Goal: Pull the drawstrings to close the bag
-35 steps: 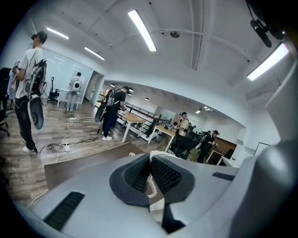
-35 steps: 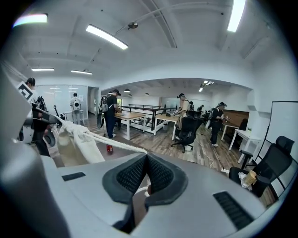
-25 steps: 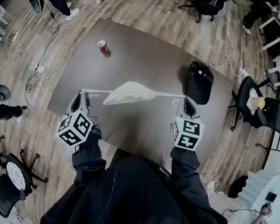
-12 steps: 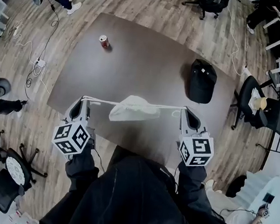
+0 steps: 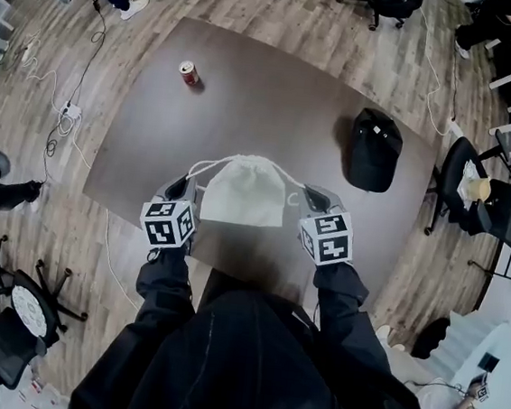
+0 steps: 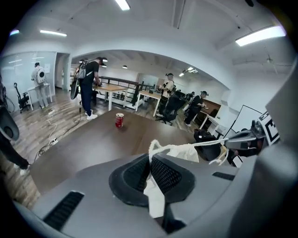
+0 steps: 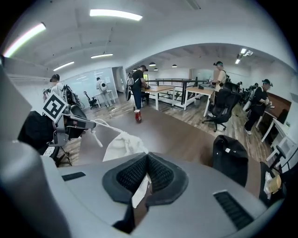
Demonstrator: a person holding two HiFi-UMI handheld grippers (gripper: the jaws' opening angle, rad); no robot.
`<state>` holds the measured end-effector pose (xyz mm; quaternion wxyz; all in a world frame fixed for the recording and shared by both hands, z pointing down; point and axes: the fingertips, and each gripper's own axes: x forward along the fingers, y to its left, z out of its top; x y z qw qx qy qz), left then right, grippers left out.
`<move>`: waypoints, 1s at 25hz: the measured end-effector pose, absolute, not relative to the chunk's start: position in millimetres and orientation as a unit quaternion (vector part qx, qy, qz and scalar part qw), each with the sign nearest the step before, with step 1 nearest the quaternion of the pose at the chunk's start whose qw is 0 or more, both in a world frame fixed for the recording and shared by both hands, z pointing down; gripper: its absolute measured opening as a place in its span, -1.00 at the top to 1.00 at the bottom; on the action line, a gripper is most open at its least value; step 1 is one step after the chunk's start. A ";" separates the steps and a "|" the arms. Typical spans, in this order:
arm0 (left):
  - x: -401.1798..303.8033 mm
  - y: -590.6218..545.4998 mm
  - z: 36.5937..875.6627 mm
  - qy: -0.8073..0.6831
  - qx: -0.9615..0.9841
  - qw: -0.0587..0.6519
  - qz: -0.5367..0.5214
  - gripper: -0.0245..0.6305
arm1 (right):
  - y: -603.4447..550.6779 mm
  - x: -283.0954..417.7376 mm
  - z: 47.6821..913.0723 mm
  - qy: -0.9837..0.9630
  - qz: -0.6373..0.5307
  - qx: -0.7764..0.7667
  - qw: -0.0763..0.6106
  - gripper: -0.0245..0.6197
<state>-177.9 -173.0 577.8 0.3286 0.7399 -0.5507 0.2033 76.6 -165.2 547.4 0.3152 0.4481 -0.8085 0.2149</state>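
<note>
Both grippers have come in from a wide, taut stretch. The left gripper (image 5: 187, 186) and right gripper (image 5: 309, 196) now flank the white drawstring bag (image 5: 244, 189). The bag sits over the brown table (image 5: 276, 92), on the person's side of the red can (image 5: 188, 73). The drawstrings (image 5: 207, 164) droop in slack loops from its gathered top. Each gripper's pads are pressed together, pinching one string. The mouth looks cinched, so the pull seems finished.

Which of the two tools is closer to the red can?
Left. The left tool is on the same side of the white bag as the red can; the right tool is across the bag, farther away.
</note>
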 end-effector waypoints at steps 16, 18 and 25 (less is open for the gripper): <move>-123.2 -166.1 694.8 -0.433 0.734 0.416 0.317 0.82 | -161.8 17.8 675.1 -0.778 0.338 0.369 0.379 0.85; -121.1 -164.2 699.4 -0.430 0.733 0.421 0.317 0.82 | -156.2 13.4 681.4 -0.774 0.344 0.367 0.386 0.85; -124.7 -157.7 700.3 -0.421 0.739 0.417 0.321 0.71 | -143.1 7.9 687.6 -0.764 0.350 0.388 0.377 0.71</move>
